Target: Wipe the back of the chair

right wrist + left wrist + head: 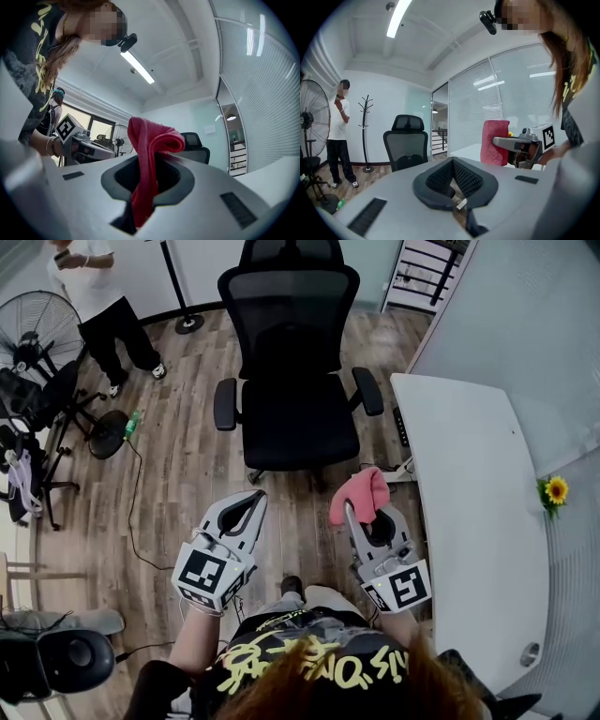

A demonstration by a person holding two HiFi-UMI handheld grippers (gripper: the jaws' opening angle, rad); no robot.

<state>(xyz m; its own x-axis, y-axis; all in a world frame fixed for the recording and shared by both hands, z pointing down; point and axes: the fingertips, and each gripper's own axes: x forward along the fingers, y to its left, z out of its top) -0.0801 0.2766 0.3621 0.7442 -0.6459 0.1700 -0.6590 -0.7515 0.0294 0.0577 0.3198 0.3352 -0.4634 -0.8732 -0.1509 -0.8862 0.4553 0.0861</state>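
Cloth in the right tongs, chair straight ahead and well apart; no contact yet.

I am viewing the black mesh-backed office chair (289,362) directly in front of both tongs, its seat facing me and its tall backrest (289,315) standing upright on the far side. The rear face is therefore pointing away, and I am judging that the coming move needs a reach over or around it. The chair is sitting about midway between the tongs, neither clearly nearer. The right tongs (364,514) are pinching a pink-red folded cloth (157,138), which is flopping over their tips. The left tongs (452,160) are pressed together with nothing between them. The white curved surface (469,521) is lying to the right.
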